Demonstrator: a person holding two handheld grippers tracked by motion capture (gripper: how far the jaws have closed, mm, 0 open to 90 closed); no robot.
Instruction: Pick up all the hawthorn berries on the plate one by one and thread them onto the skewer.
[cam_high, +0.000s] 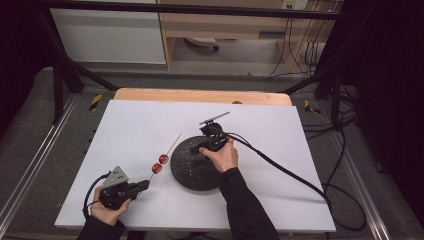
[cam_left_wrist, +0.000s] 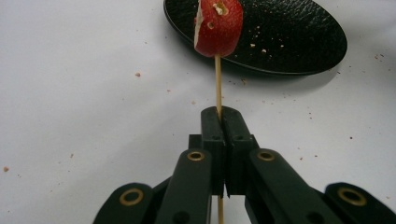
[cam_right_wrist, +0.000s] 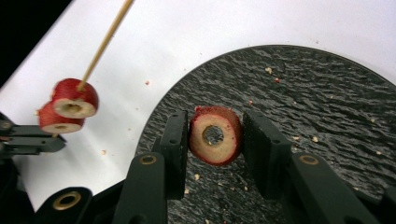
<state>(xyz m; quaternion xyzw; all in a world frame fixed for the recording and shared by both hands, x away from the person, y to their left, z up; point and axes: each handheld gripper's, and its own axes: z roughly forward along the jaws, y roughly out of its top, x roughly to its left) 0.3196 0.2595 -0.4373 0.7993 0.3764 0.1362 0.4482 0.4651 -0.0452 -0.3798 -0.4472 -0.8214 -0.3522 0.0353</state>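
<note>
Standing over the bench (cam_high: 150, 210), a person holds a gripper in each hand above a white surface. In the high view, the left gripper (cam_high: 145, 184) sits at the near left, holding a thin wooden skewer (cam_high: 172, 143) that slants away toward the far right, with two red fruit slices (cam_high: 160, 163) threaded on it. The right gripper (cam_high: 202, 148) reaches down over a round black plate (cam_high: 187, 175) just beside the slices.

In the left gripper view, the jaws are clamped tight on the skewer (cam_left_wrist: 217, 81), and a red slice (cam_left_wrist: 218, 27) sits farther up the stick, in front of the plate (cam_left_wrist: 299, 42).

In the right gripper view, the jaws stand part-open around a third cored slice (cam_right_wrist: 215, 135) on the plate (cam_right_wrist: 327, 107); one jaw seems to touch it, the other stands just apart. The threaded slices (cam_right_wrist: 69, 105) hang at the left.

To do this well, I judge the right gripper should close gently on the rind, then line the hole up with the skewer's tip.
</note>
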